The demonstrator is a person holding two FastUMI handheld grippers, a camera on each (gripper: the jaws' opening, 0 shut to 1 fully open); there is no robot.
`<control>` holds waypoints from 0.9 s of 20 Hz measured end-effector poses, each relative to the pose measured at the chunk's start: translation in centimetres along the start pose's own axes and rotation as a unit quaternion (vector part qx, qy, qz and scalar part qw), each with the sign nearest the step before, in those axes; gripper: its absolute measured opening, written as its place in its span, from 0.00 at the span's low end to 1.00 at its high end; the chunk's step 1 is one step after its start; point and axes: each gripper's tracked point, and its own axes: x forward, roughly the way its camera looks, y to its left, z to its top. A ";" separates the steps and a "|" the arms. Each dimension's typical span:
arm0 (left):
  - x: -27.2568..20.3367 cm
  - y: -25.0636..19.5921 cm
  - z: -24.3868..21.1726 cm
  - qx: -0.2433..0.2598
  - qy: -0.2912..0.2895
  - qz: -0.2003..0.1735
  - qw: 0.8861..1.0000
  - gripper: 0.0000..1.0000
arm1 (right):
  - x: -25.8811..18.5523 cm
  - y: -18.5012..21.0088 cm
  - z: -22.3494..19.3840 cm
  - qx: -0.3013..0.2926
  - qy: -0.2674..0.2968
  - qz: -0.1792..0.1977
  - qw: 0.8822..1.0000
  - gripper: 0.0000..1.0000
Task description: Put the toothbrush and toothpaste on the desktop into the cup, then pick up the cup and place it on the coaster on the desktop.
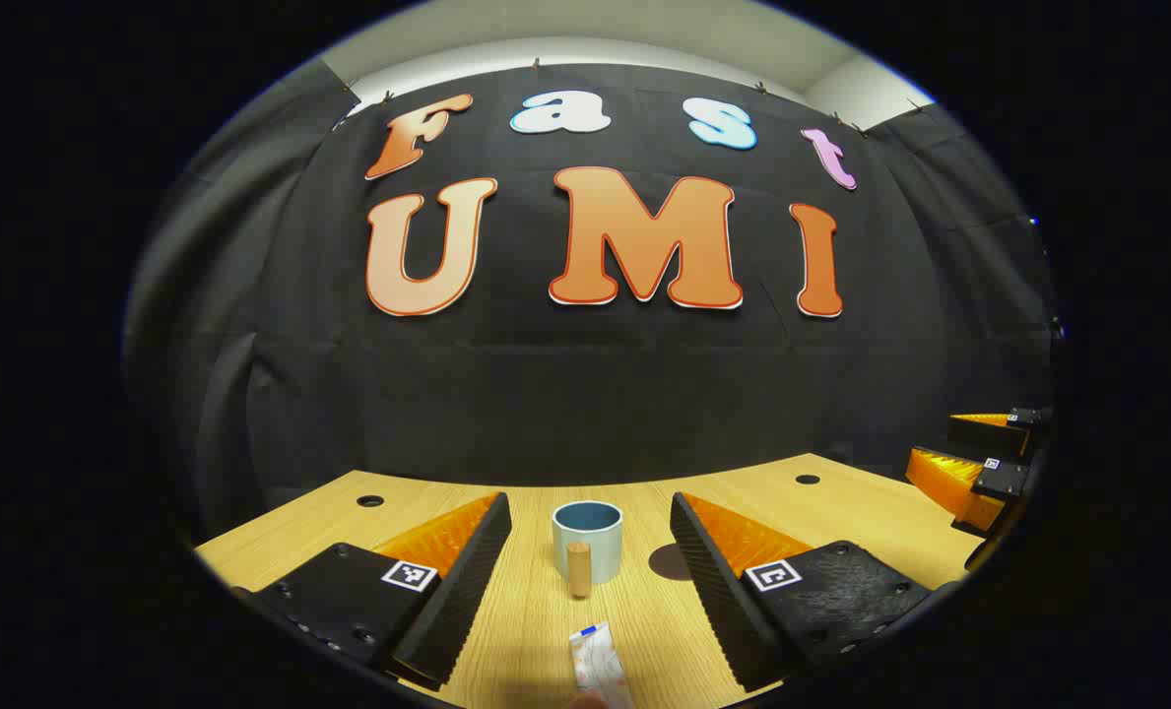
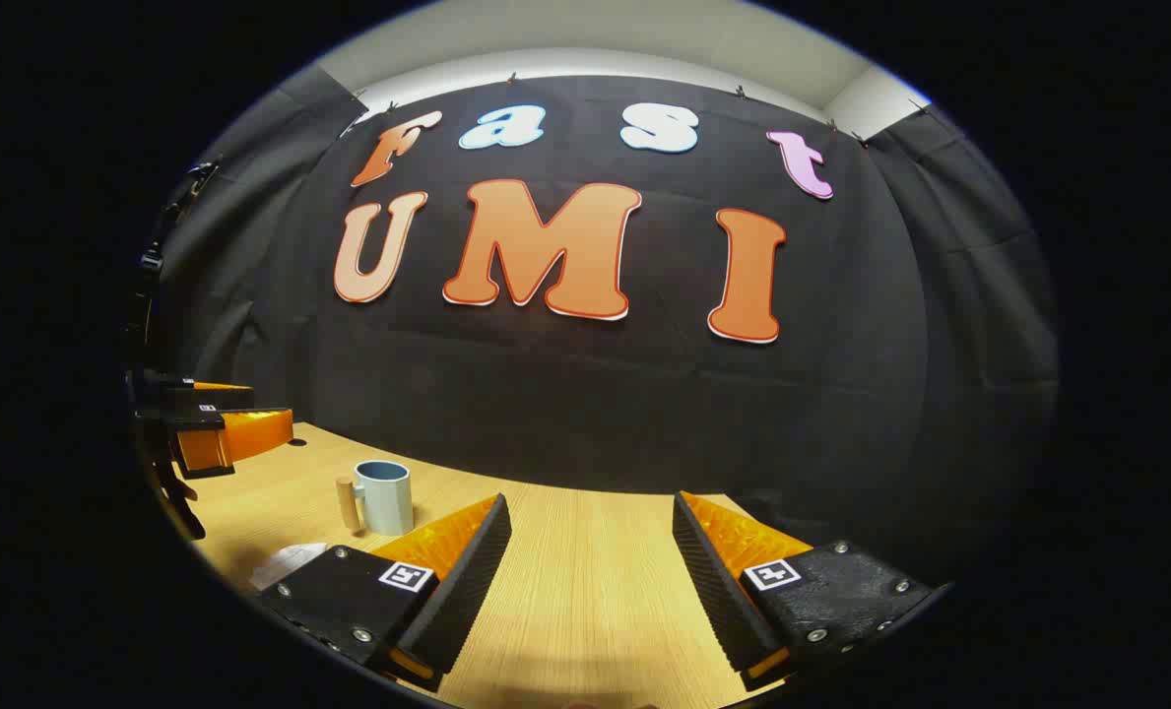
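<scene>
Two tools hang over one wooden desk [image 1: 546, 630], which fills the lower part of both views below the black cloth wall. In the left gripper view the left tool [image 1: 590, 576] sits at the bottom of the frame with its fingers spread wide and nothing between them, aimed straight at the cup; that framing looks like a line-up for a first reach. In the right gripper view the right tool [image 2: 590, 581] is equally wide open and empty over bare wood at the bottom centre, well apart from the items, probably waiting its turn. The cup [image 1: 587, 540] stands upright at lower centre of the left gripper view, mouth up and ready to receive things, its wooden handle [image 1: 579, 568] turned toward the camera. A dark round patch just right of it may be the coaster [image 1: 671, 562]. The toothpaste [image 1: 599, 668] lies flat at the bottom edge, near the cup. I cannot make out the toothbrush.
</scene>
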 end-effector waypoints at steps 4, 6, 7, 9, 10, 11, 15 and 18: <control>-0.2 0.2 0.1 0.001 0.003 0.003 1.000 0.97 | -0.2 0.3 0.0 0.005 0.005 0.004 1.000 0.99; -0.3 -0.1 -0.2 -0.001 0.009 0.001 1.000 0.97 | -0.3 0.5 0.0 0.015 0.008 0.009 1.000 0.99; -0.2 -0.2 -0.6 -0.007 0.010 -0.002 1.000 0.97 | -0.4 0.5 -0.1 0.017 0.010 0.009 1.000 0.99; 0.0 0.1 -1.5 -0.017 0.023 -0.003 1.000 0.98 | -0.5 0.6 -0.8 0.017 0.020 0.011 1.000 0.99; -0.1 0.2 -1.7 -0.019 0.025 -0.001 1.000 0.98 | -0.7 0.6 -1.0 0.015 0.024 0.010 1.000 0.99; -0.3 0.3 -1.4 -0.015 0.025 0.000 1.000 0.98 | -0.8 0.7 -1.1 0.014 0.026 0.011 0.999 0.99; -0.3 -0.5 -1.6 0.004 0.048 -0.013 0.999 0.98 | -1.0 1.5 -2.0 0.015 0.055 0.025 0.998 0.99; -0.2 -0.4 -3.0 0.025 0.091 -0.010 0.996 0.97 | -1.5 3.2 -3.9 0.001 0.109 0.056 0.992 0.97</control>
